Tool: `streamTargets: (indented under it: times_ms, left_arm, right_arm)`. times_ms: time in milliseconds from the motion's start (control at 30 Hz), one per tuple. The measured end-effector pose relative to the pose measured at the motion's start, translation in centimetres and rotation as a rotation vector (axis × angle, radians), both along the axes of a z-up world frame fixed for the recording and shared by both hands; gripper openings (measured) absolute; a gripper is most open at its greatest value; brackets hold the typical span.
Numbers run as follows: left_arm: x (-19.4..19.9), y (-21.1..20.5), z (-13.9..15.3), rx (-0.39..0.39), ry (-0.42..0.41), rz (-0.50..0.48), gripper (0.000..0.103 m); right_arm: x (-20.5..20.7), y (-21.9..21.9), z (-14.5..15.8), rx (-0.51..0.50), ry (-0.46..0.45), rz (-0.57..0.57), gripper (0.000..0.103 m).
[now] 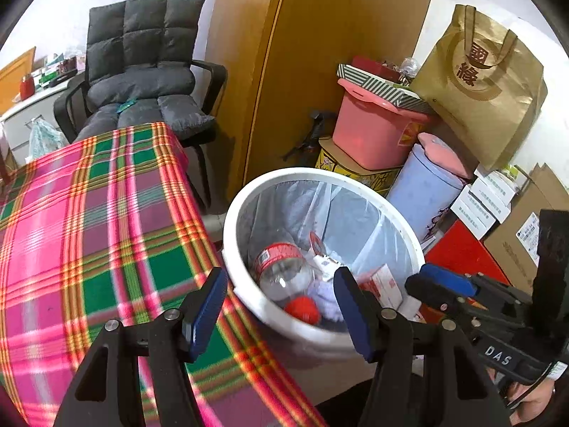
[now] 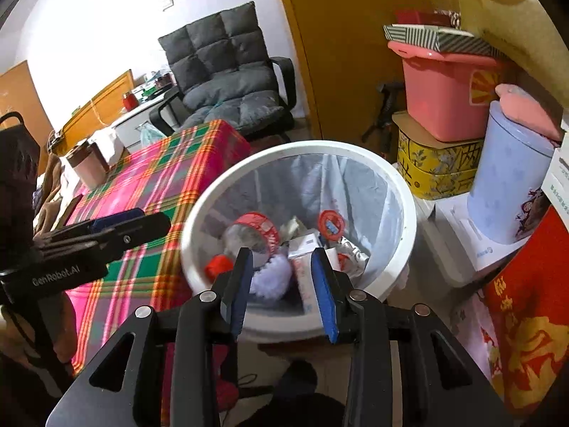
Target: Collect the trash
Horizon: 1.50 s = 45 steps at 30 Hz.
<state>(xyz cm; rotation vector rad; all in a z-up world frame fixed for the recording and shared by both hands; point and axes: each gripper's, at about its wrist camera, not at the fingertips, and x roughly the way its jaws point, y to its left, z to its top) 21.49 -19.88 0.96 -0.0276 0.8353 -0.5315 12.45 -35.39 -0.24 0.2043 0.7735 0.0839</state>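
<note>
A white trash bin (image 1: pixel 313 172) (image 2: pixel 295 147) with a clear liner stands beside the plaid-covered table (image 1: pixel 106 213) (image 2: pixel 160 178). Inside lie a clear bottle with a red label (image 1: pixel 281 267) (image 2: pixel 249 235), a red ball (image 1: pixel 302 307) (image 2: pixel 217 265), a purple fluffy item (image 1: pixel 323 295) (image 2: pixel 270 277) and a white-and-red carton (image 1: pixel 382 283) (image 2: pixel 302 249). My left gripper (image 1: pixel 279 306) (image 2: pixel 131 224) hovers open over the bin's near rim, holding nothing. My right gripper (image 2: pixel 282 284) (image 1: pixel 441 284) hangs above the bin with its jaws apart and nothing between the pads.
A grey cushioned chair (image 1: pixel 142 71) stands behind the table. Right of the bin are stacked a pink tub (image 1: pixel 377 131), a yellow box (image 2: pixel 437 170), a pale blue canister (image 2: pixel 505 178), a gold bag (image 1: pixel 480 82) and cartons. A cup (image 2: pixel 85 167) sits on the table's far end.
</note>
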Motion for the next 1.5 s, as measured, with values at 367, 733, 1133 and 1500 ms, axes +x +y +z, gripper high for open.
streamTargets:
  times_ms: [367, 733, 1133, 1500]
  left_arm:
    - [-5.6, 3.2, 1.2, 0.030, -0.055, 0.061, 0.062]
    - [-11.2, 6.6, 2.0, 0.042, -0.107, 0.115, 0.062]
    - [-15.7, 8.6, 1.8, 0.082, -0.133, 0.164, 0.062]
    - [-17.4, 9.9, 0.8, 0.069, -0.096, 0.179, 0.062]
  right_arm:
    - [-3.2, 3.0, 1.6, -0.026, -0.050, 0.045, 0.051]
    - [-6.5, 6.2, 1.9, -0.052, -0.069, 0.107, 0.051]
    - [-9.5, 7.7, 1.8, -0.060, -0.073, 0.133, 0.051]
    - [-10.7, 8.2, 1.6, -0.065, -0.080, 0.128, 0.051]
